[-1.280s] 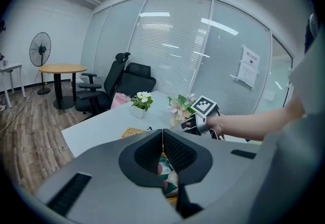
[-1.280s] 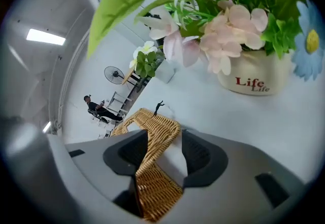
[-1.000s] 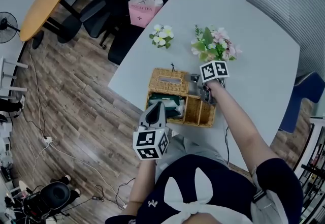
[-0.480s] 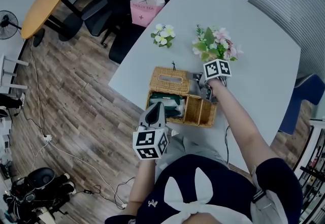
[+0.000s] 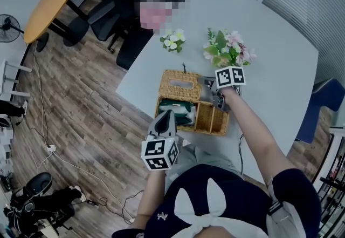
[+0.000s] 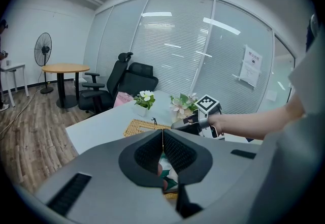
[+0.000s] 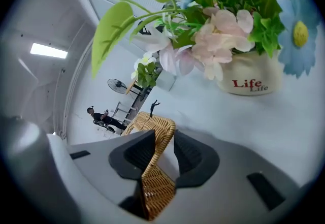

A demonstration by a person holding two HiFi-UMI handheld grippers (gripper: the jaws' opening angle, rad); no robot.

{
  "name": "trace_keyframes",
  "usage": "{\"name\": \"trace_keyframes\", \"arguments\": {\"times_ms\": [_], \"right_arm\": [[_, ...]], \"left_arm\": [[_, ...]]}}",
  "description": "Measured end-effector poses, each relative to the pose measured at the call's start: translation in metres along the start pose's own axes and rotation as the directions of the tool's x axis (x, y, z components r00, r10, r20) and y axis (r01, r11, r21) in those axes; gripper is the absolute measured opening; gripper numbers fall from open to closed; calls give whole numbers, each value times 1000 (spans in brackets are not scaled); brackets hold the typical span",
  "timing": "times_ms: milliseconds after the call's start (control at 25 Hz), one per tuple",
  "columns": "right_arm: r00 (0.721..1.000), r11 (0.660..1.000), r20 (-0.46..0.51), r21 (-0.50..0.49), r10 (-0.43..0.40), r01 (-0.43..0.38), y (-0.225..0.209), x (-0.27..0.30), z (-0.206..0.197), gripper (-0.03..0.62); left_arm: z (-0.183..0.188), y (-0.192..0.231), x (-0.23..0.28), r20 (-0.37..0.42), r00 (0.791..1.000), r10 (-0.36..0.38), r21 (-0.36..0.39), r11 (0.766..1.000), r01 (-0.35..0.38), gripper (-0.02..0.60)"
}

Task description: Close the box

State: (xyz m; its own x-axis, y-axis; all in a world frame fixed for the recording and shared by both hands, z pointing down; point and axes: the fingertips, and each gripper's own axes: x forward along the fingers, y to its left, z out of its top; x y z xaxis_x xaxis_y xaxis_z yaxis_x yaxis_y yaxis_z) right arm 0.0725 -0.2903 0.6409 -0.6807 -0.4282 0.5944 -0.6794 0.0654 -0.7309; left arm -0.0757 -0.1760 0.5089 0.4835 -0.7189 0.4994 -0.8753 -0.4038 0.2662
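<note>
On table (image 5: 269,69), open wicker box (image 5: 209,119)

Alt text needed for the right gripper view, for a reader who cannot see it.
The right gripper grips the edge of a wicker lid; its jaws have just been closing on it. Beyond, on the white table, stands a flower pot marked Life, holding pink flowers and green leaves.
</note>
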Motion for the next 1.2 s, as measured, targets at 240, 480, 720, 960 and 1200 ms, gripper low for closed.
{"name": "trace_keyframes", "arguments": {"times_ms": [240, 480, 720, 960, 1200], "right_arm": [[999, 997, 31, -70, -29, 31, 7, -6, 5, 115], [997, 993, 61, -104, -46, 52, 12, -11, 8, 110], [992, 985, 106, -150, -74, 90, 18, -15, 11, 109], [985, 977, 145, -177, -97, 123, 22, -19, 13, 106], [977, 962, 178, -223, -119, 157, 28, -25, 15, 106]], "left_arm": [[2, -1, -1, 5, 1000, -1, 7, 1000, 1, 23], [9, 5, -4, 22, 1000, 14, 10, 1000, -15, 23], [12, 5, -6, 33, 999, 13, 1, 1000, -13, 23], [13, 5, -9, 38, 999, 14, 0, 1000, -14, 23], [16, 0, -10, 50, 999, 3, 1, 1000, -3, 23]]}}
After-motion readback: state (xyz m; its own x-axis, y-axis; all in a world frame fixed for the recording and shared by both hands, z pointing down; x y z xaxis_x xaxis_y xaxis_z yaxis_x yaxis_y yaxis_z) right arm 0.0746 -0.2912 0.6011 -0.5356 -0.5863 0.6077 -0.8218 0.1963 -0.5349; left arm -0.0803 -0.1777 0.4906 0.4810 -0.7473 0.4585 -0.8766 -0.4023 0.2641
